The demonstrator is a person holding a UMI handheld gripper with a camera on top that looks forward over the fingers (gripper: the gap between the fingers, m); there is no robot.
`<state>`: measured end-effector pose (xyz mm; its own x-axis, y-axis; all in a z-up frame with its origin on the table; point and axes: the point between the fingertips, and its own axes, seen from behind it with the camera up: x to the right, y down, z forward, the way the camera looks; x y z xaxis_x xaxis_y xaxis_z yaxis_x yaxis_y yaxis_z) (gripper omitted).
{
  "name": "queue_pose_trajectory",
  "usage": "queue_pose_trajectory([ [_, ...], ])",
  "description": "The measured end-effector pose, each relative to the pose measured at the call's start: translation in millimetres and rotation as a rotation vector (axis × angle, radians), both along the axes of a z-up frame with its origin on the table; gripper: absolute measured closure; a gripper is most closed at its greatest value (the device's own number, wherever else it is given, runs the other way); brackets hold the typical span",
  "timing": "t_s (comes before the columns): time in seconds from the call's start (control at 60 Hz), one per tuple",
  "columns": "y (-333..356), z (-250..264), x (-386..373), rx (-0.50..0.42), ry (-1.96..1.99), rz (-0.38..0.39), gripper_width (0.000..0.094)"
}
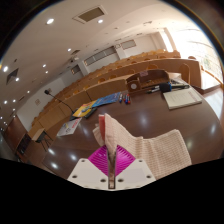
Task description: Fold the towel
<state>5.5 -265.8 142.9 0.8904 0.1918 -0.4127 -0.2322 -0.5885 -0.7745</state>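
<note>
The gripper (111,150) has its 2 fingers pinched narrow on an edge of the pale towel (165,152), which drapes off beside them over the dark table (60,145); looks light, floppy, best grabbed at corners.

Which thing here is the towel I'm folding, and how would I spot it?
Start at the dark brown table below the curved wooden benches. Nearest the camera, the tongs are shut on a pale cream towel, its edge standing upright between the magenta pads.
</note>
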Motion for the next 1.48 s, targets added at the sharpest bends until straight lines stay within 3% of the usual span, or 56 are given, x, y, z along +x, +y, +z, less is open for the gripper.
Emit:
queue_pose_trajectory([
  [0.083,9,4,35,0.005,0.018,-0.038,0.0883],
  [0.183,25,-31,89,-0.05,-0.041,-0.127,0.0874],
  [0.3,34,-84,147,-0.118,-0.114,-0.208,0.0779],
  [0.35,36,-101,171,-0.129,-0.155,-0.238,0.0671],
  [0.417,34,-107,202,-0.133,-0.245,-0.296,0.0445],
  [0.55,22,-78,235,-0.081,-0.377,-0.389,0.0072],
  [0.75,-17,-24,207,-0.051,-0.455,-0.382,0.0091],
  [0.917,-55,-2,166,-0.088,-0.484,-0.352,0.0086],
  [1.483,-88,11,134,-0.071,-0.554,-0.349,0.0086],
])
